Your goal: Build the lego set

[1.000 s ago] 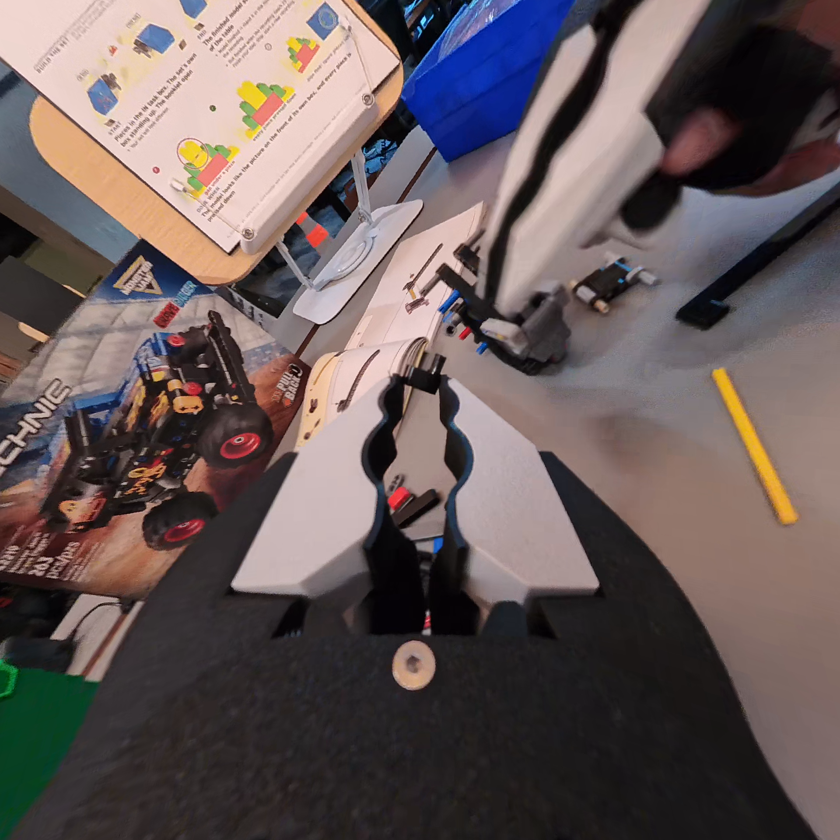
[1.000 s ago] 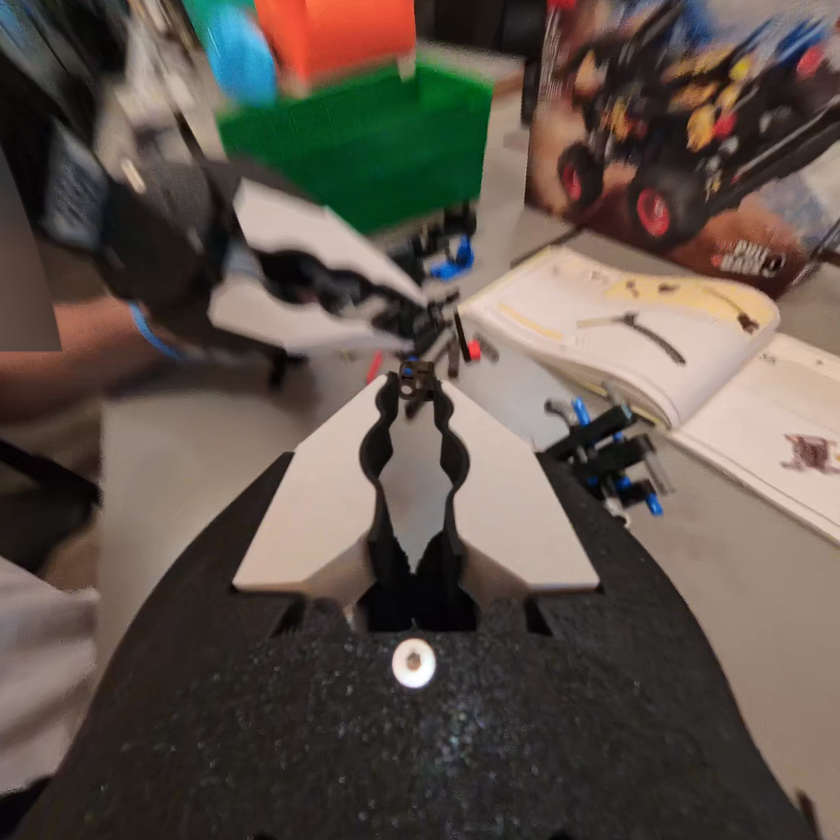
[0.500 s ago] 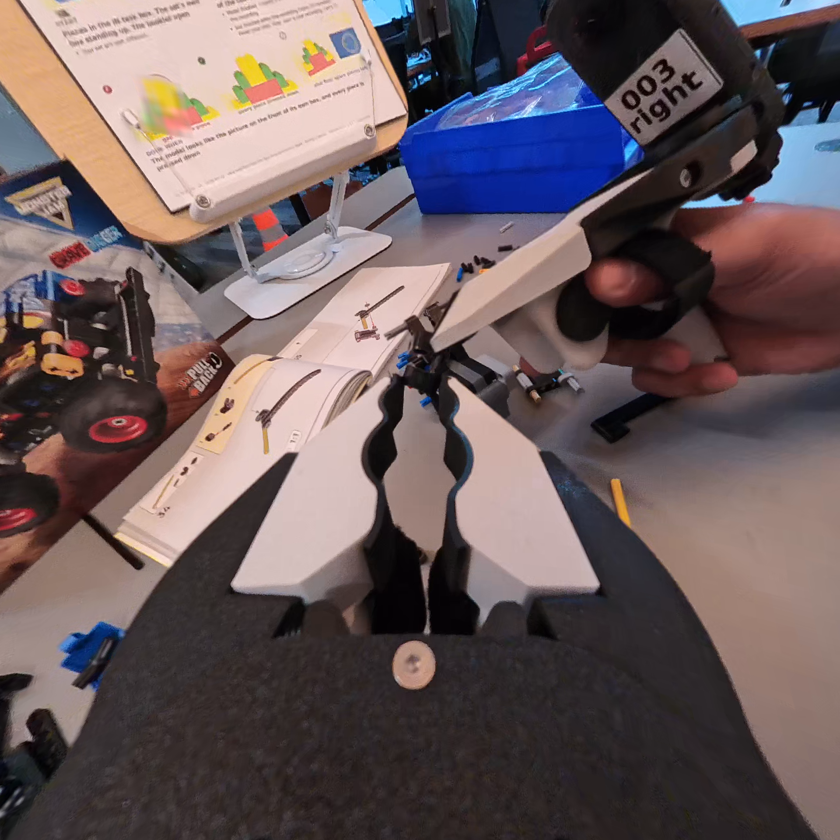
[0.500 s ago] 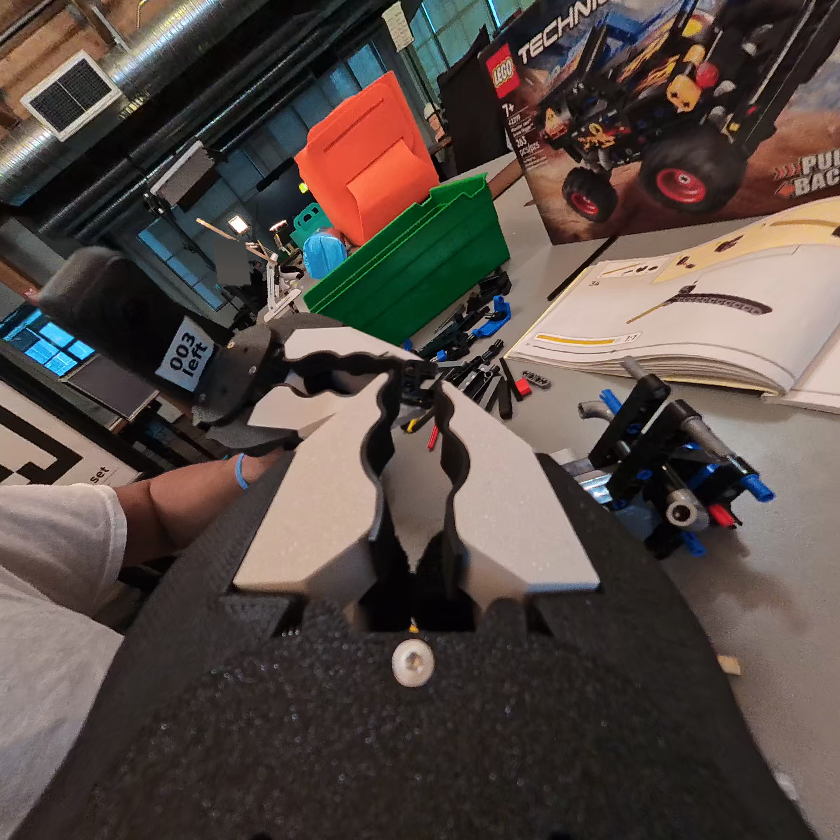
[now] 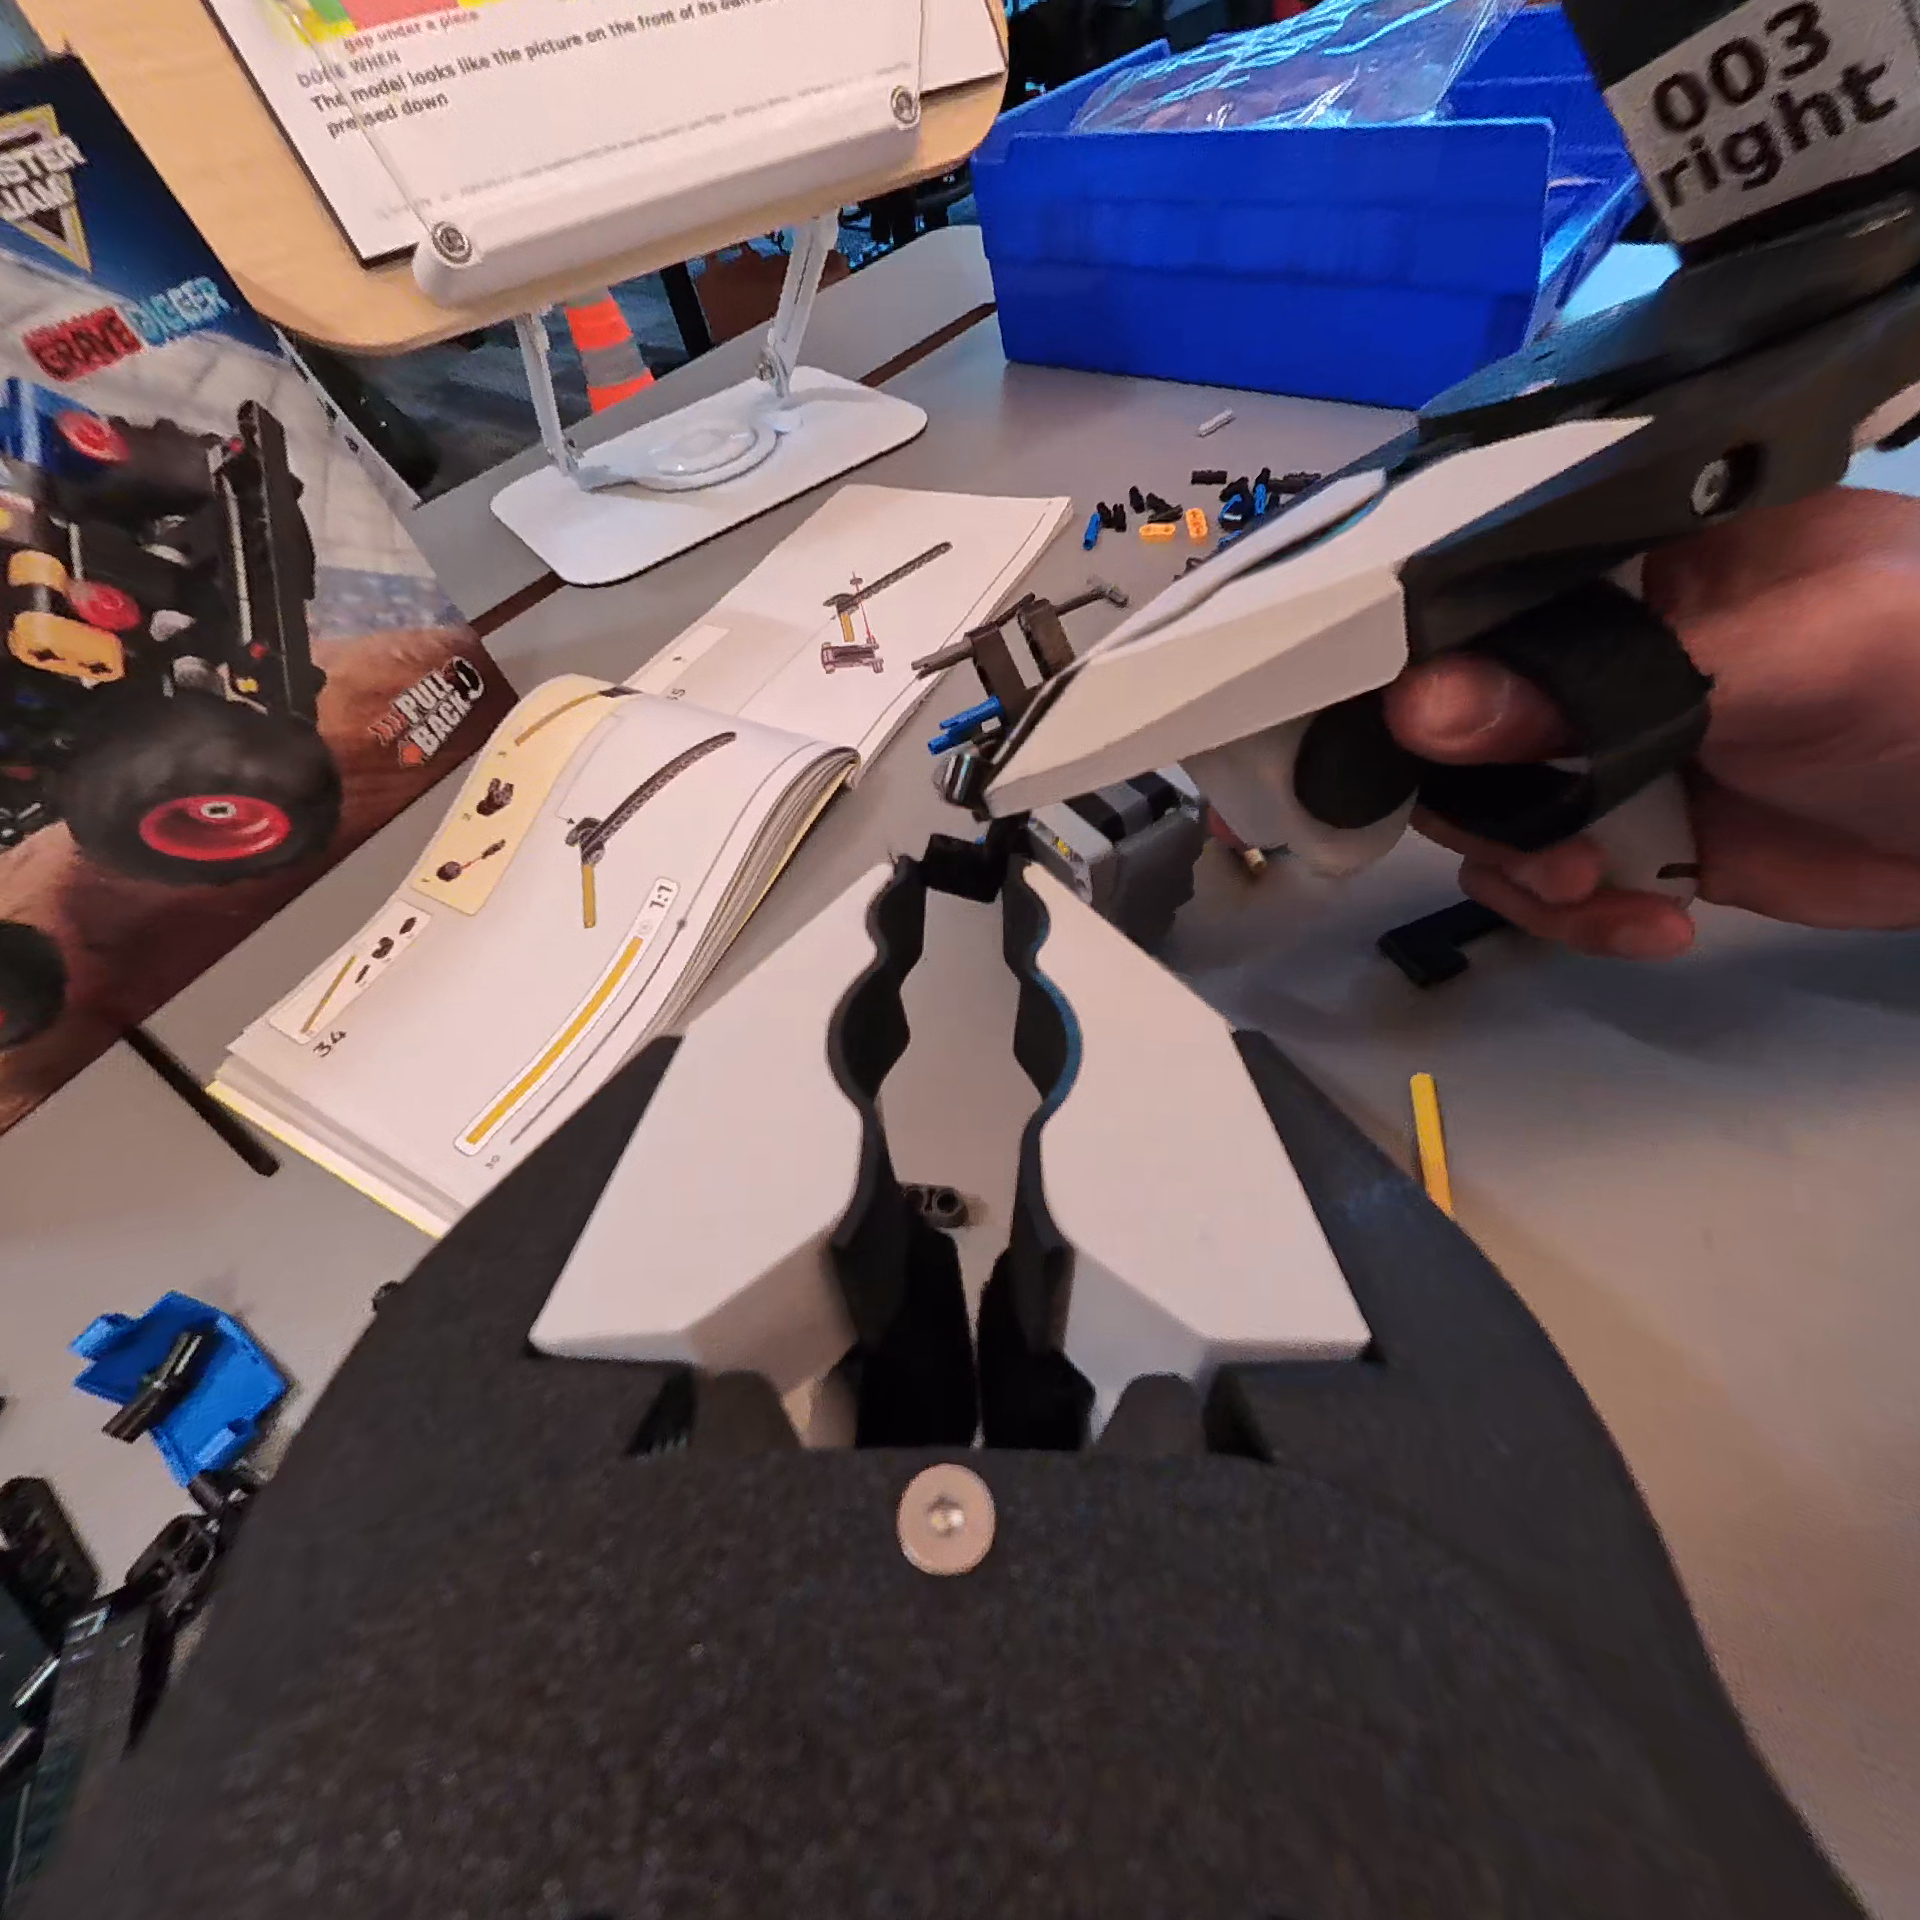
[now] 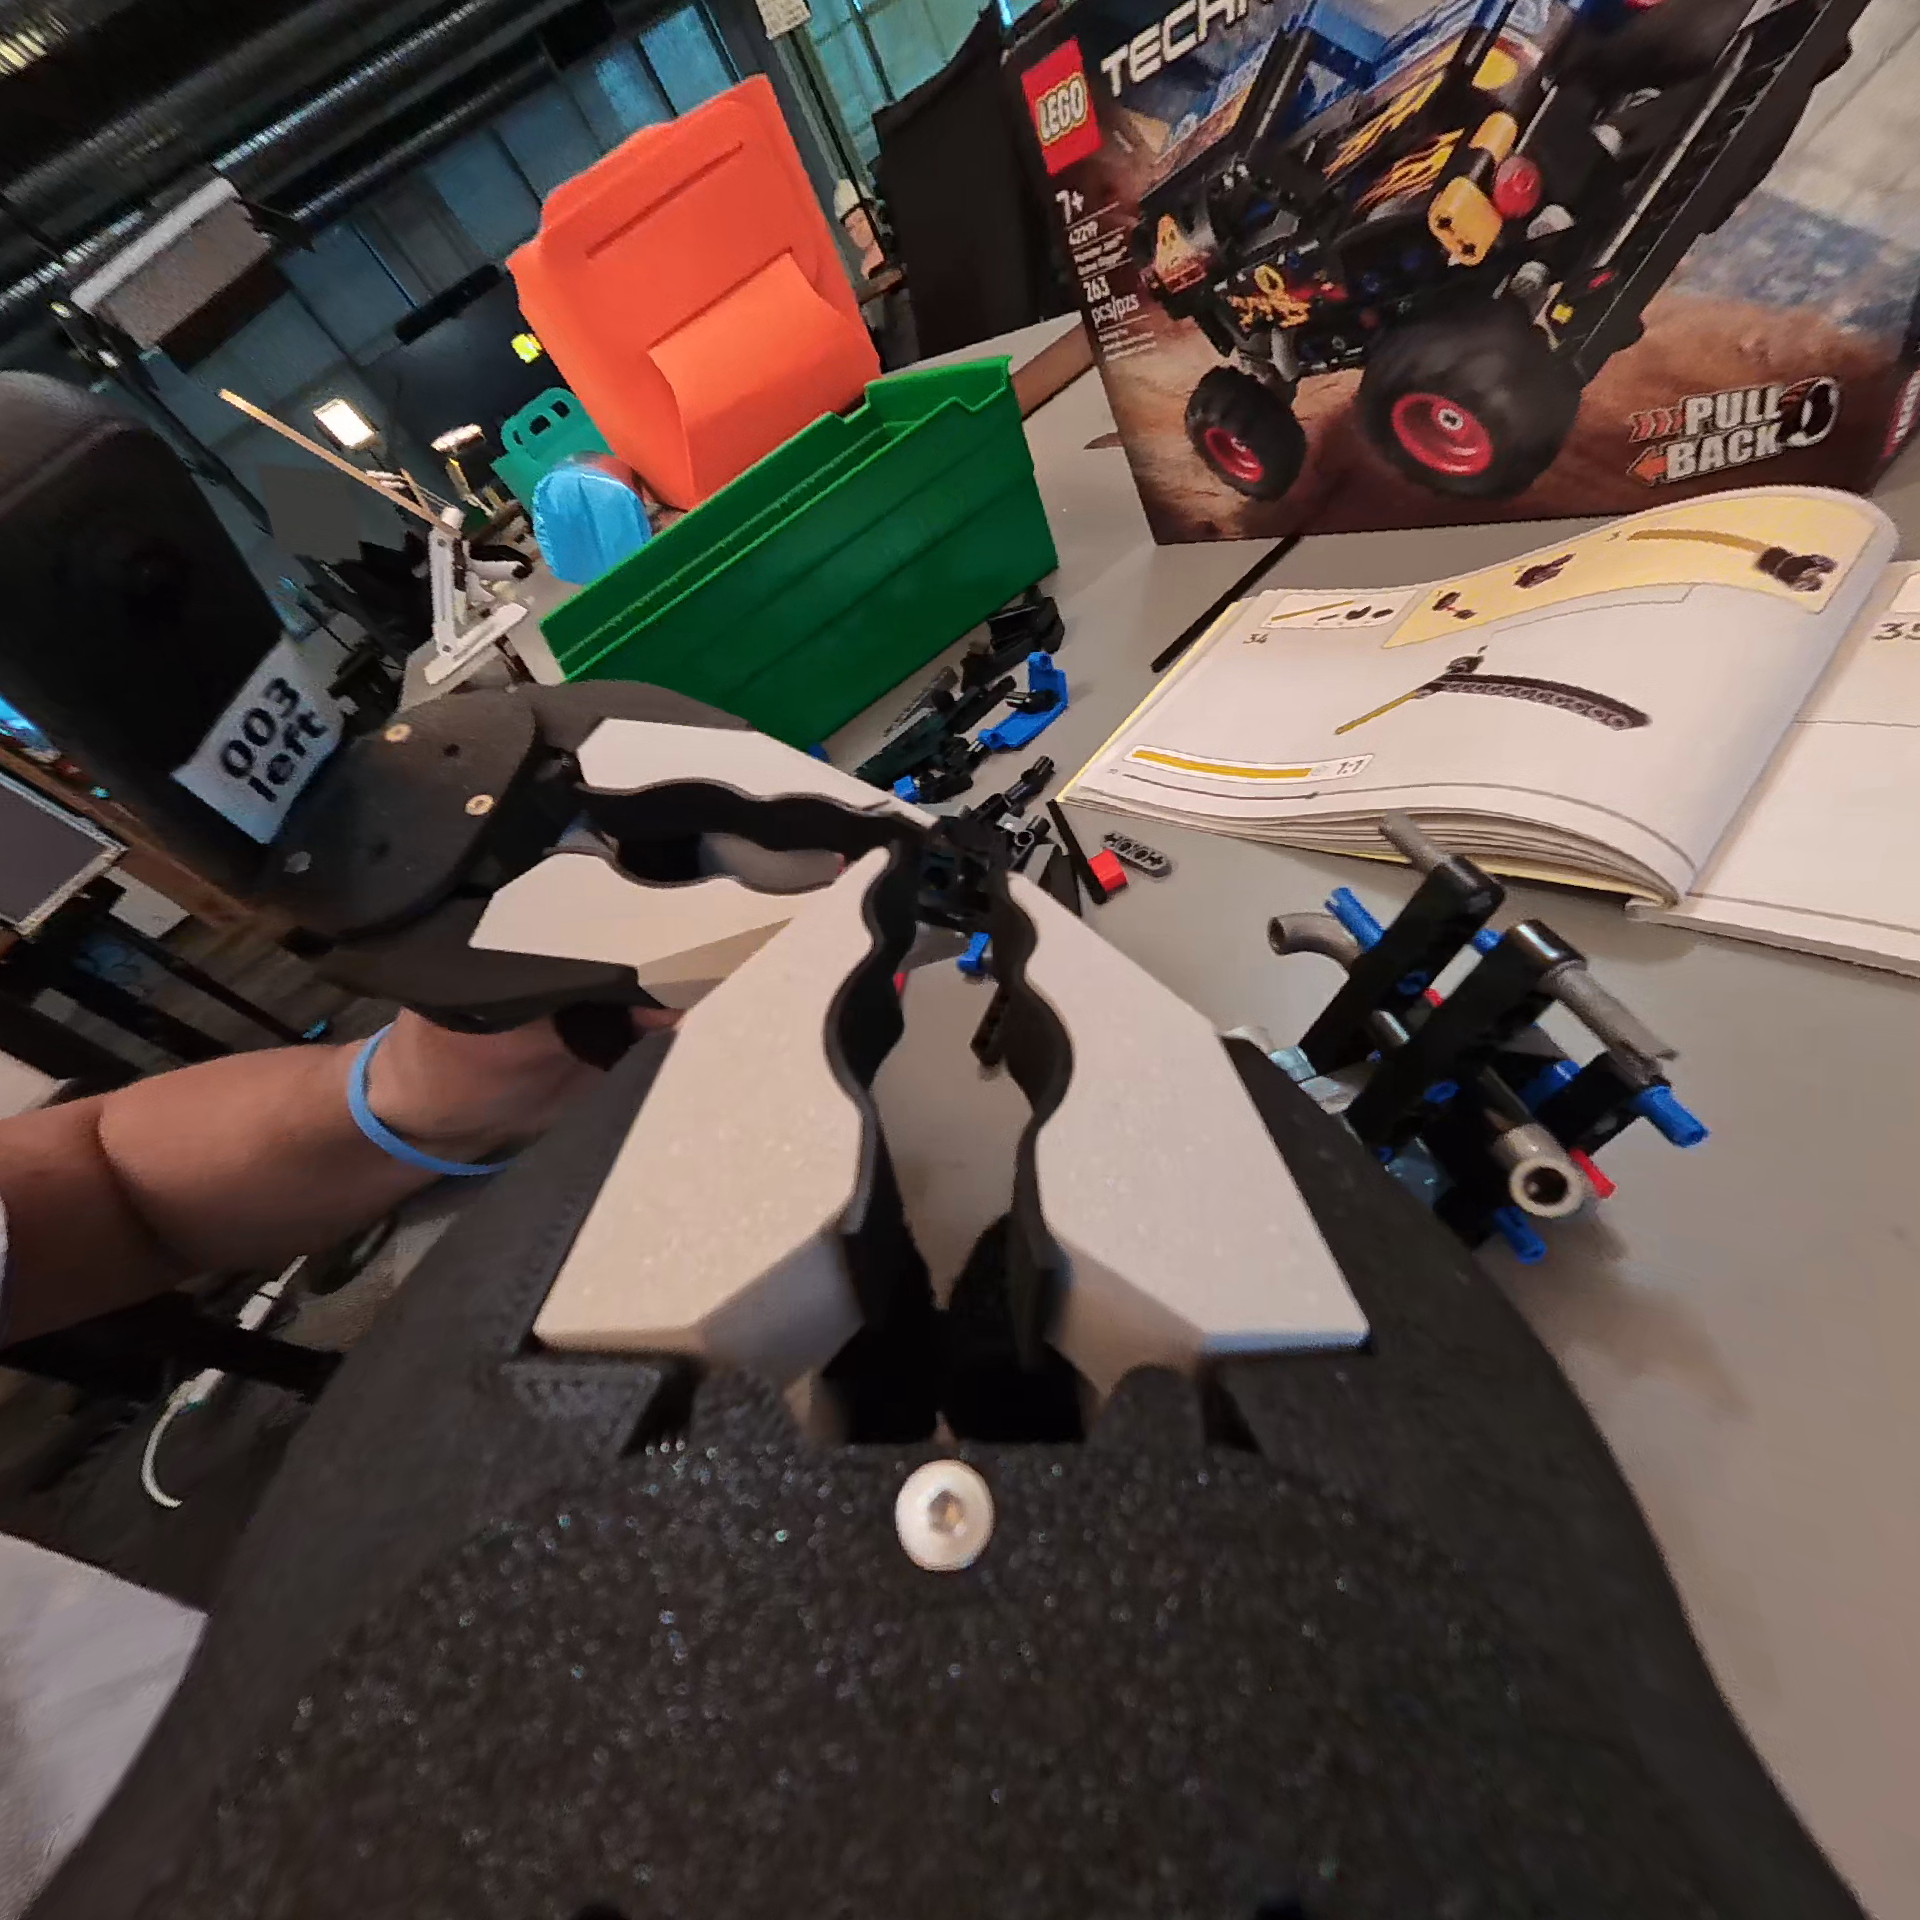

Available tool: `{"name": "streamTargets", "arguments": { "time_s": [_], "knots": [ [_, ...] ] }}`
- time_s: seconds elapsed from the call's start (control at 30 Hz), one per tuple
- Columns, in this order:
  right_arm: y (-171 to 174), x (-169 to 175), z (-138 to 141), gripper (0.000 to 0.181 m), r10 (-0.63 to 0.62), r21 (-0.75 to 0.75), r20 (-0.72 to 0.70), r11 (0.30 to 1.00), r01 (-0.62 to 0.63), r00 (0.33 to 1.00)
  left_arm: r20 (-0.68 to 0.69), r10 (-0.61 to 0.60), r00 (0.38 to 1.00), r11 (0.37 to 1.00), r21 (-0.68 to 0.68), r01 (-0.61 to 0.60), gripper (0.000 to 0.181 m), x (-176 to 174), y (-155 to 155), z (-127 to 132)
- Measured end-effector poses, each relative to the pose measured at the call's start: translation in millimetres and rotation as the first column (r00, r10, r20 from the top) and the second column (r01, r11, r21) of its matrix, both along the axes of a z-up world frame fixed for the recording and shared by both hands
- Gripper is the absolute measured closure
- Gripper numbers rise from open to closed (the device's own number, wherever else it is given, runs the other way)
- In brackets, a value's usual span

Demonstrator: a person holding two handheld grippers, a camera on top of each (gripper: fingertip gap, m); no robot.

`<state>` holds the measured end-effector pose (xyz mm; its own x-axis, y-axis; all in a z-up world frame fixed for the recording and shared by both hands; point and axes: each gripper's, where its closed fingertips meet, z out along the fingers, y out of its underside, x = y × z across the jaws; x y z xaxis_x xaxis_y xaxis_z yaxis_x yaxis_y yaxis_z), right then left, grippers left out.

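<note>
My left gripper (image 5: 961,883) is shut on a small black connector piece (image 5: 958,864), held in the air above the table. My right gripper (image 6: 943,883) is shut on another small black piece (image 6: 951,868). The two tips meet almost nose to nose: the right gripper (image 5: 971,781) comes in from the right in the left wrist view, the left gripper (image 6: 914,826) from the left in the right wrist view. Whether the two pieces are joined is hidden. The part-built black, grey and blue chassis (image 6: 1475,1070) stands on the grey table (image 6: 1714,1403), also behind the tips (image 5: 1117,847).
An open instruction booklet (image 5: 582,914) lies left of the chassis, the set's box (image 6: 1455,260) behind it. Loose pieces (image 6: 987,707) lie before a green bin (image 6: 821,613). A blue bin (image 5: 1268,239), small pins (image 5: 1174,514), a yellow axle (image 5: 1432,1143) and a stand with a sheet (image 5: 675,457) are also here. My left and right fingertips are right by each other.
Both grippers rose from the table and swung towards each other. Their tips, apart a second ago, now nearly touch, each still shut on its small black piece.
</note>
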<state>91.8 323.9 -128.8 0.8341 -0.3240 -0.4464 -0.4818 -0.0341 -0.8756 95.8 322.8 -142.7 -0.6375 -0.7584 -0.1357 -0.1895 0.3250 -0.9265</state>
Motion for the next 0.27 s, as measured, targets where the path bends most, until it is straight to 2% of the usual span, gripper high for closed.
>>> {"name": "streamTargets", "arguments": {
  "time_s": [0.27],
  "knots": [
    [-2.1, 2.1, -5.6, 0.169, -0.041, -0.154, 0.207, 0.985, 0.074, 0.977, -0.012, 0.005, 1.0, 1.0, 0.031, -0.005, 0.168, 0.6, -0.5, -5.0]
  ]
}}
